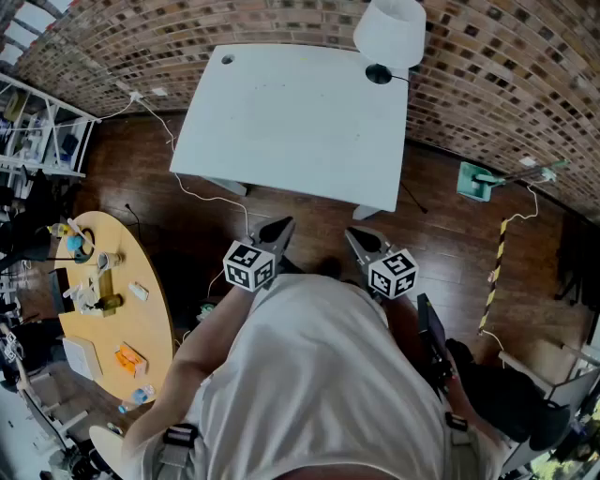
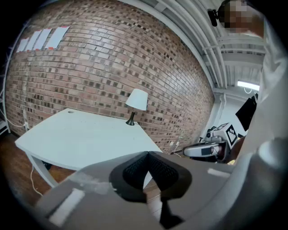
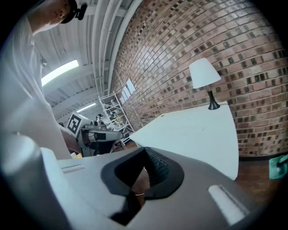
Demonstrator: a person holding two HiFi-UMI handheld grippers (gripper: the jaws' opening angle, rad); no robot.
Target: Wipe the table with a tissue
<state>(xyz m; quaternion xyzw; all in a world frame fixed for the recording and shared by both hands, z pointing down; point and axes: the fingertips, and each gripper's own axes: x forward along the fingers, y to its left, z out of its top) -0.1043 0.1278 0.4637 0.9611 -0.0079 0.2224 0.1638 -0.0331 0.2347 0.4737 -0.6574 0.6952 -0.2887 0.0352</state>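
Before one white table [image 1: 291,122], one lamp [image 1: 391,33] atop: left gripper [image 1: 279,226], right gripper [image 1: 355,235], both closed, empty.

The head view looks steeply down from above the person's shoulders, well clear of the white table [image 1: 300,122], which fills the upper centre of the frame. The lamp [image 1: 390,33] is at top right and the brick wall [image 1: 187,28] runs along the top edge. The left gripper view sits low behind its own jaws and faces across the near table toward the wall, with the lamp at frame centre and the right gripper [image 2: 189,152] at right middle. The right gripper view faces the same table, with the lamp at upper right and the left gripper [image 3: 119,133] at left middle. All three views share the table, lamp and wall.
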